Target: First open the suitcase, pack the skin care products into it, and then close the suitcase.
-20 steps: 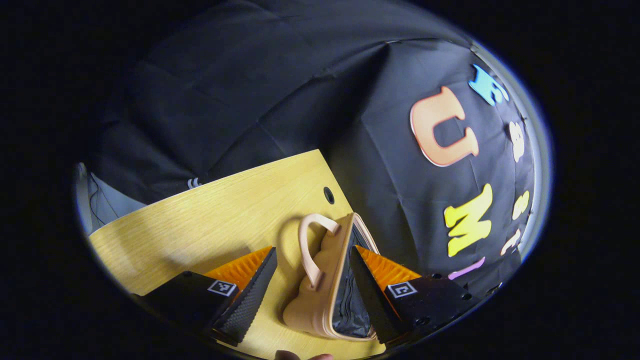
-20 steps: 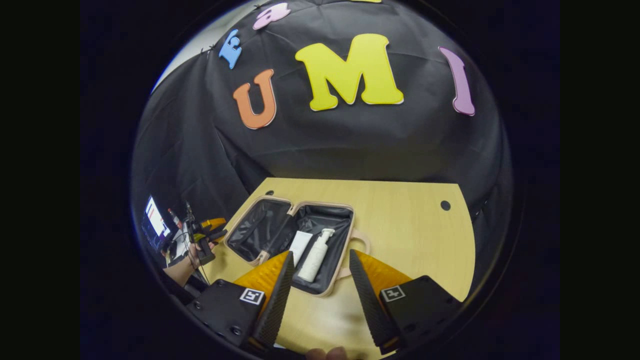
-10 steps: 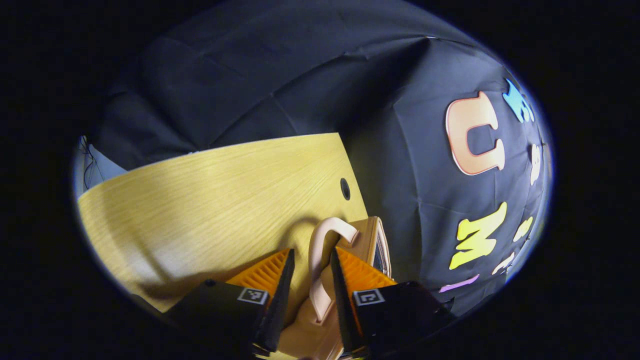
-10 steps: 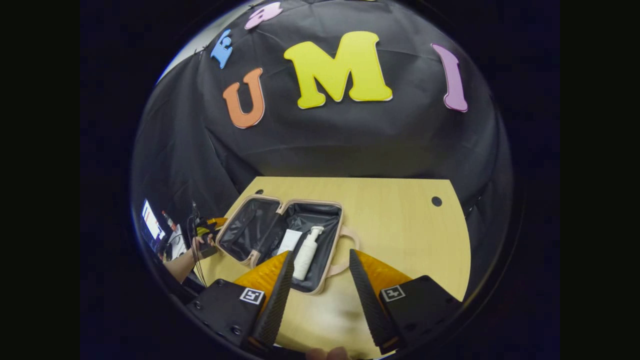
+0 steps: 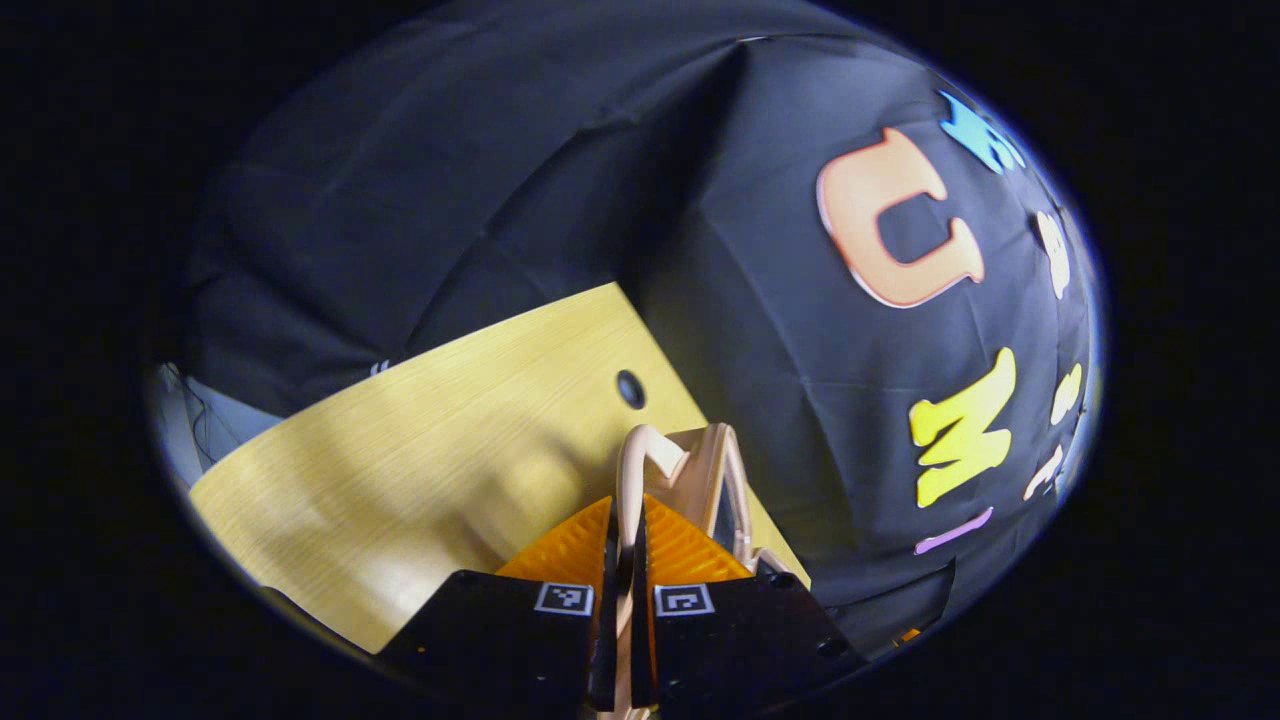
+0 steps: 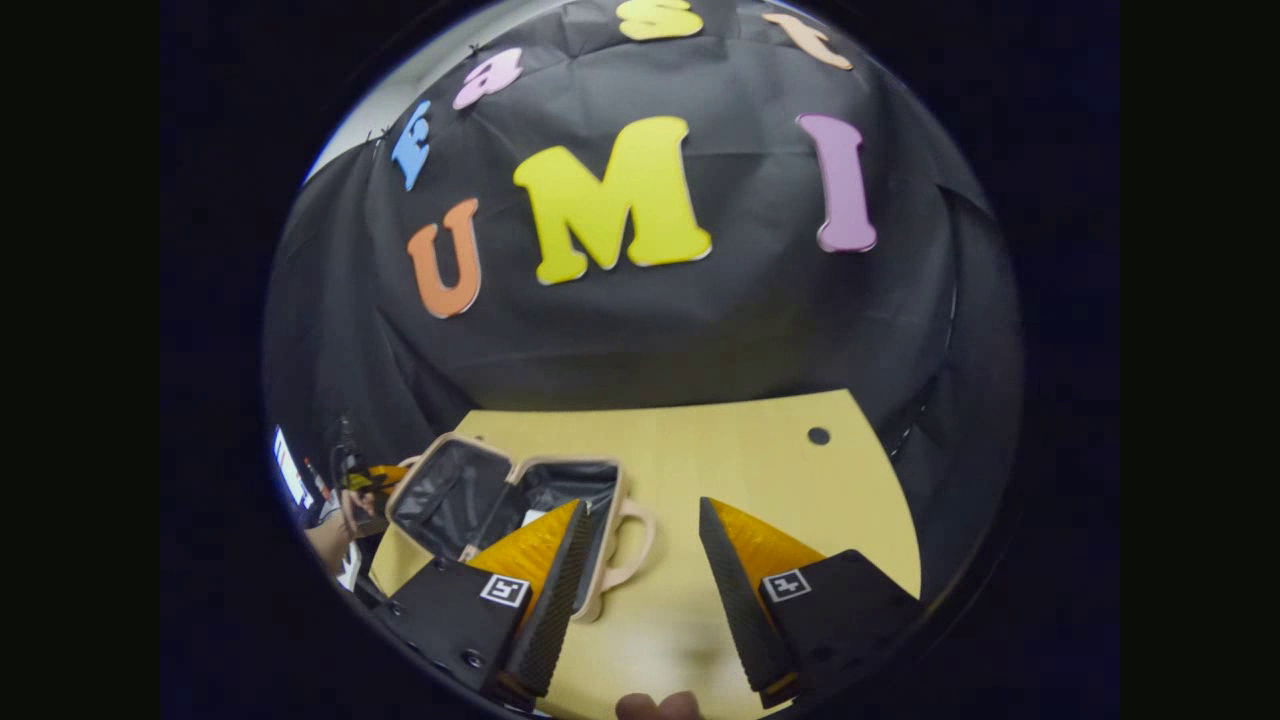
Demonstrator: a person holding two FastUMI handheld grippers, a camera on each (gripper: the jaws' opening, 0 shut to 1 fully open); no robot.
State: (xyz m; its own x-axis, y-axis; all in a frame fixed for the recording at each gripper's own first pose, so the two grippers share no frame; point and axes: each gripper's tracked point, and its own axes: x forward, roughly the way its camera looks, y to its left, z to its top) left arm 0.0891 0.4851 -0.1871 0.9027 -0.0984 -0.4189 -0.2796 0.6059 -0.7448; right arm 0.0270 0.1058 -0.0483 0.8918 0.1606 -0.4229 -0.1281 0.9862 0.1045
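The beige suitcase lies open on the wooden table, its black lining showing. In the left gripper view, my left gripper is shut on the beige carry handle of one suitcase half, which stands tilted up on edge. In the right gripper view, that gripper and the hand holding it sit at the suitcase's far left side. My right gripper hovers open over the table, just right of the suitcase's other handle. One of its fingers hides the suitcase's contents.
The table has a cable hole near its far right corner, and one beyond the raised half. Black cloth walls stand right behind the table. A lit screen is at the far left. Bare tabletop stretches left of the suitcase.
My left gripper went from open around the handle to shut on it, and the half it holds tilts up. My right gripper pulled back and right, so the suitcase now sits lower left.
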